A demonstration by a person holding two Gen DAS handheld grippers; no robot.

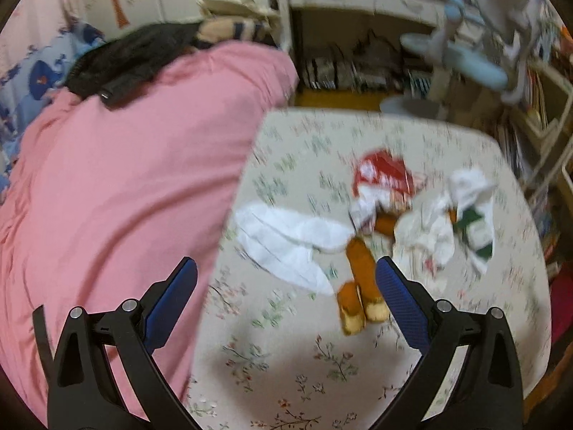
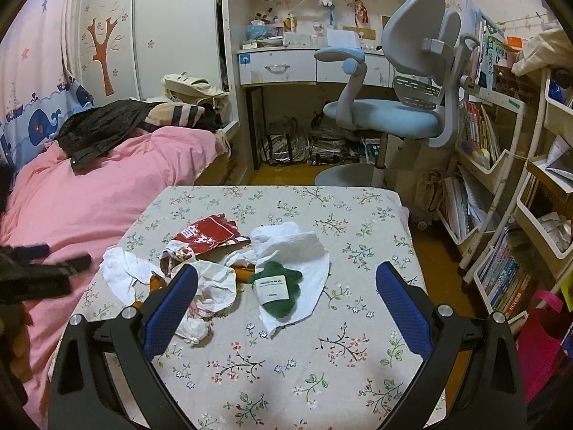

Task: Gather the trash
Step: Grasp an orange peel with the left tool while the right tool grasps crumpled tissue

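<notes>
Item 1. Desk (image 2: 322, 376), covered with a floral cloth, was recorded beside a bed under a pink quilt (image 2: 89, 193). All the trash was found gathered on its near-left part; the rest of the cloth lay bare.

Item 2. White tissue sheet (image 2: 297, 247), the largest piece, was noted crumpled and spread flat-ish, with a green wrapper (image 2: 277, 290) resting on it. A pinch taken at a raised fold, rather than at a flat edge, was judged likeliest to lift it cleanly, and the wrapper with it.

Item 3. Red snack packet (image 2: 207, 236), torn open, was logged behind the tissue, touching the heap. Crumbs may be expected if it is tipped mouth-down.

Item 4. Crumpled white paper (image 2: 215, 286) was seen just beside the left finger of the right tongs (image 2: 286, 294).

Item 5. Orange peel-like scraps (image 1: 361, 272) were listed; the blur in the left view left their nature uncertain.

Item 6. Right tongs: held spread wide, empty, above the heap. Left tongs (image 1: 286, 294): likewise spread, empty, pointed at the scraps and a flat white tissue (image 1: 286, 240).

Handling note: no bin was in view. Soft pieces were judged best bunched together first, small scraps last.
</notes>
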